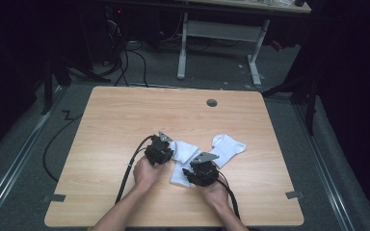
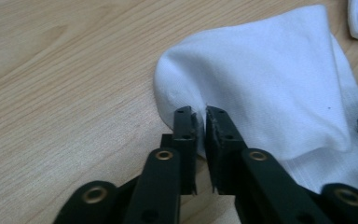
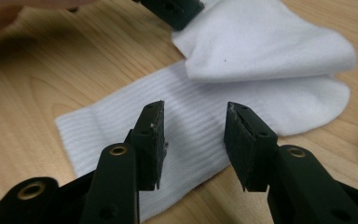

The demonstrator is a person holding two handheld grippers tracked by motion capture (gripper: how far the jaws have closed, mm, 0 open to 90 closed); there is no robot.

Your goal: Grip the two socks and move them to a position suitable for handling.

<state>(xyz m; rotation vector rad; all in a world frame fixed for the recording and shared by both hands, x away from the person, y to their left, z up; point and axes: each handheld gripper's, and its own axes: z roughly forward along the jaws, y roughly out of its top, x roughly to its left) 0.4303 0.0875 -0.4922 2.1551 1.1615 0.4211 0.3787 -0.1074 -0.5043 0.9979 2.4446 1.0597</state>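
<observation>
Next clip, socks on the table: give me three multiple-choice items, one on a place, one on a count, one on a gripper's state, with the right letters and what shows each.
1. Where does the folded sock lie?
A. between the two grippers
B. by the table's grommet hole
C. on the floor

2. How many white socks are on the table?
A. one
B. two
C. four

3. How do the right gripper's jaws stand?
A. clamped on a sock
B. apart above the sock's ribbed cuff
C. holding a cable

Key: 1 A, the high view shows it between the left gripper and the right; 2 B, a second sock lies beside it; 3 B, a gap shows between the pads.
</observation>
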